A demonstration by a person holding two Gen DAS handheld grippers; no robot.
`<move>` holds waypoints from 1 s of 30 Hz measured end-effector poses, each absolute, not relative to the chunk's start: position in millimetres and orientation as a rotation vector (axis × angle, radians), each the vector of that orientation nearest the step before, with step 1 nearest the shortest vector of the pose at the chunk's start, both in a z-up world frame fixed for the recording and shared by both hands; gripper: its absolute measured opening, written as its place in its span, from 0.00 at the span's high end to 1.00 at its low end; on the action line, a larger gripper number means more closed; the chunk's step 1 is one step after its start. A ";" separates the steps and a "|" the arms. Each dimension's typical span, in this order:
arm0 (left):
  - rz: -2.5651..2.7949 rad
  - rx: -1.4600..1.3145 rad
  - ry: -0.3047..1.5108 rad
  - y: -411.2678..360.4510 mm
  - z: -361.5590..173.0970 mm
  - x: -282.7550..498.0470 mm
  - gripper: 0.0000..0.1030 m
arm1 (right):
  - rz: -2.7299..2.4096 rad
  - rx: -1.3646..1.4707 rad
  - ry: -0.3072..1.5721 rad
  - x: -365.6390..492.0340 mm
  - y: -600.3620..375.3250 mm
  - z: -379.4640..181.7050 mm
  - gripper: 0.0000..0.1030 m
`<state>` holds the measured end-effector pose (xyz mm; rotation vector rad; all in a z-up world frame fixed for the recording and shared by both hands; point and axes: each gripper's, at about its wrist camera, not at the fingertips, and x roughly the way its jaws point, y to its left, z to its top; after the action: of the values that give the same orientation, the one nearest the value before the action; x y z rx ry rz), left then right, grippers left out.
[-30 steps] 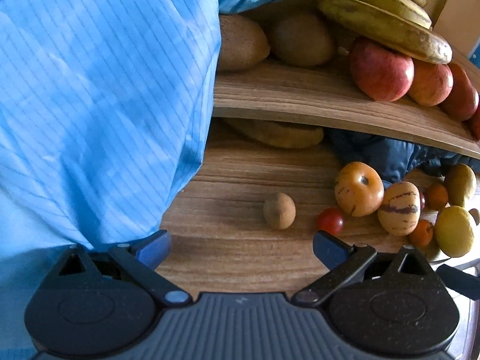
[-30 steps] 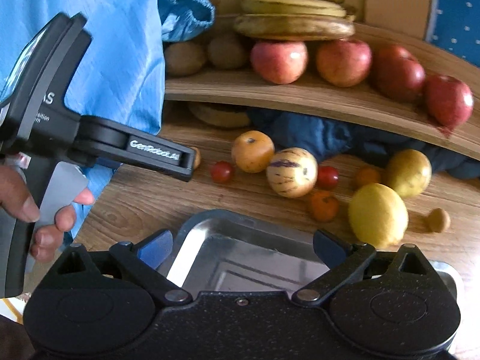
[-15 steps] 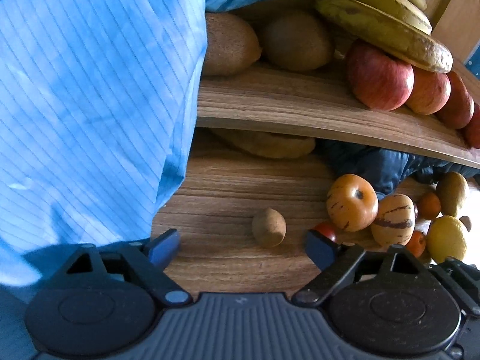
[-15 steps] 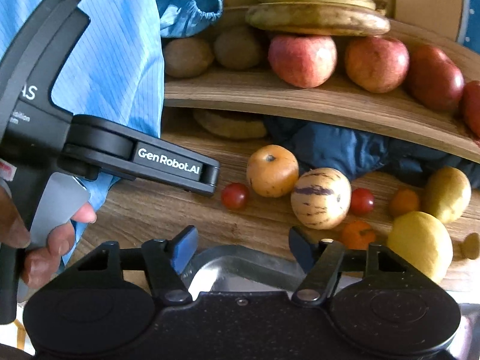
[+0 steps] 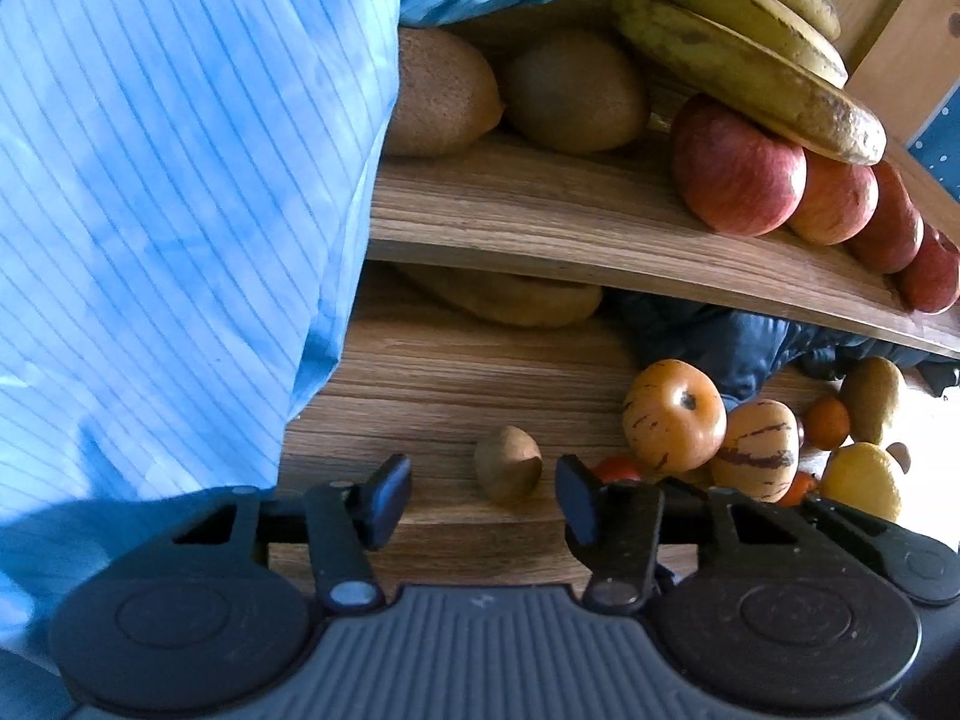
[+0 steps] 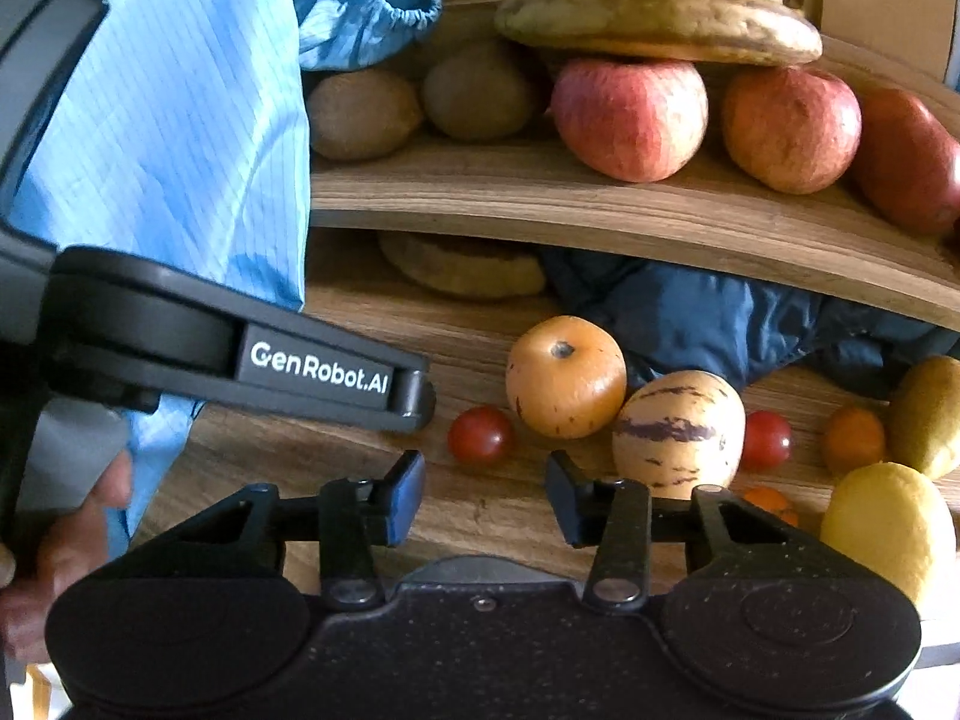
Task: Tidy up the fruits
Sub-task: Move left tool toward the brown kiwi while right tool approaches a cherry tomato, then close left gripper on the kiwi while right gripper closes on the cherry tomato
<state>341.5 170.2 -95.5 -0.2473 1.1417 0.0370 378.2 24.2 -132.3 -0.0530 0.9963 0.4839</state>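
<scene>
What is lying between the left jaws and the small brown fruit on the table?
Nothing: in the left wrist view, only bare wooden table separates the open left gripper from the small brown fruit, which sits just ahead of the gap.

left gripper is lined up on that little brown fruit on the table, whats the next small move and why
Probably ease the left gripper forward and down until its open fingers straddle the small brown fruit, then close. The fruit lies alone on the wooden table, just ahead of the gap between the fingers, with the cherry tomato a little to its right.
</scene>
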 end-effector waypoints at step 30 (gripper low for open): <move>-0.031 -0.251 1.136 152.8 -93.7 330.2 0.74 | 0.429 0.032 0.966 365.3 13.6 -129.0 0.75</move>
<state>330.2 152.8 -93.7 -0.2508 1.1360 -0.0315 365.3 13.6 -129.0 0.0322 0.9656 0.4291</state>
